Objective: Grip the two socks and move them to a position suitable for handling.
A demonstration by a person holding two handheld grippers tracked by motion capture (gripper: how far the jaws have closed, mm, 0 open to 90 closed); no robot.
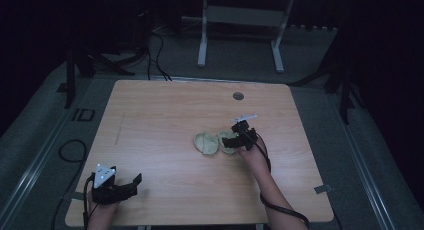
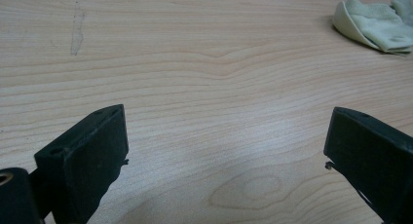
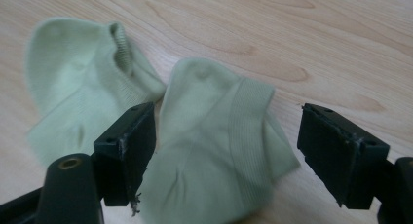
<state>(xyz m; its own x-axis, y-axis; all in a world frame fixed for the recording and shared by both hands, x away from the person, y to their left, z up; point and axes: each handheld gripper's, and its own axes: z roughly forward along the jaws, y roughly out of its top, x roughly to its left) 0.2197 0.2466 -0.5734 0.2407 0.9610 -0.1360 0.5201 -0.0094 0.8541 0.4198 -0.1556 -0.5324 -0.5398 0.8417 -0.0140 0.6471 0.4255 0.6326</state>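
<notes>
Near the middle of the table [image 1: 150, 120], two pale green socks [image 3: 214, 151] lie side by side, the right gripper [image 3: 226, 151] straddling the nearer one, fingers apart, ready to clamp; the left gripper [image 2: 224, 156] waits, fingers apart.

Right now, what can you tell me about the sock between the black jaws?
The sock is pale green and looks like soft knit, with a ribbed cuff band. It lies flat and a bit rumpled on the wooden table, beside a second green sock. The right gripper straddles it, jaws wide apart, pads not pressing it.
</notes>
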